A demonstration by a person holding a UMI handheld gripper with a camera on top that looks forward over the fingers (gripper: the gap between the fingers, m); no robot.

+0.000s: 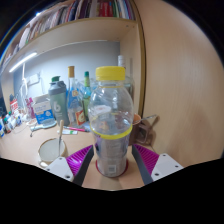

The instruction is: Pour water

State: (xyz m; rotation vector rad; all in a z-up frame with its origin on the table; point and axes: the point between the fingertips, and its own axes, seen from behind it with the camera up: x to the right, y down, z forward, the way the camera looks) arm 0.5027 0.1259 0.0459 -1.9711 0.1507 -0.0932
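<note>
Firmly gripped bottle — base hidden.

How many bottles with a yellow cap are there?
1. The bottle with the yellow cap stands between the gripper fingers. Other bottles stand behind it; their caps look different, and some may be hidden.

Warm indoor light, moderately bright. A long white strip lamp under the wooden shelf glows overexposed. The clear plastic bottle with yellow cap catches soft highlights on its shoulder and throws a faint shadow on the pale wooden surface. Strong fisheye bending curves the shelf and wall. Background clutter looks soft and slightly blurred.
</note>
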